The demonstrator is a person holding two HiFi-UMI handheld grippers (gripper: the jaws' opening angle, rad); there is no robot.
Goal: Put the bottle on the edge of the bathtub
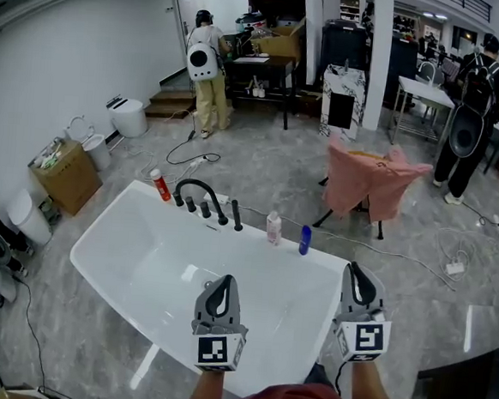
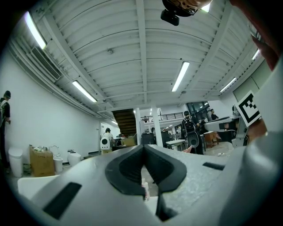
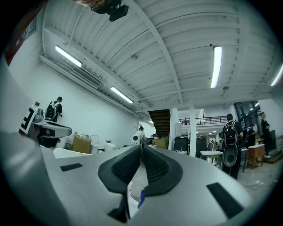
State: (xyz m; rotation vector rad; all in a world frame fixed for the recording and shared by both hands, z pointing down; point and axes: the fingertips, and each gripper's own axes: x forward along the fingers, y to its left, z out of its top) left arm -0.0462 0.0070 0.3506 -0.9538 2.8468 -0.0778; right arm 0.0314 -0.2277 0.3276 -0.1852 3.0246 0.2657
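Both of my hand-held grippers are clenched and empty. The left hand-held gripper [image 1: 224,287] has its jaws tip to tip with nothing pinched, and the right hand-held gripper [image 1: 357,277] is the same. Both hover over the near rim of the bathtub [image 1: 101,230], side by side and apart from each other.

No bottle is in hand. Three bottles stand upright on the far rim: a clear-pink bottle [image 1: 273,228], a small blue bottle [image 1: 305,240] just beside it, and a red bottle [image 1: 161,186] well apart, on the far side of the black faucet [image 1: 200,196]. Through the slit under my right jaws I see the blue one ahead; through the left slit, the pale one. I can't tell which bottle the task means; all three already sit on the edge.

My read on handling:
- They look like small plastic bottles, so probably light and stiff enough for a firm pinch; I can't tell the fill level.
- The walls look smooth and the rim glossy, so slip is likely.
- They are tall and narrow, so they tip easily.
- I'd grip mid-body below the cap, jaws square across the width; open wide first and approach level.
- Set it down flat and release only once the base sits fully on the rim, not hanging over the basin.
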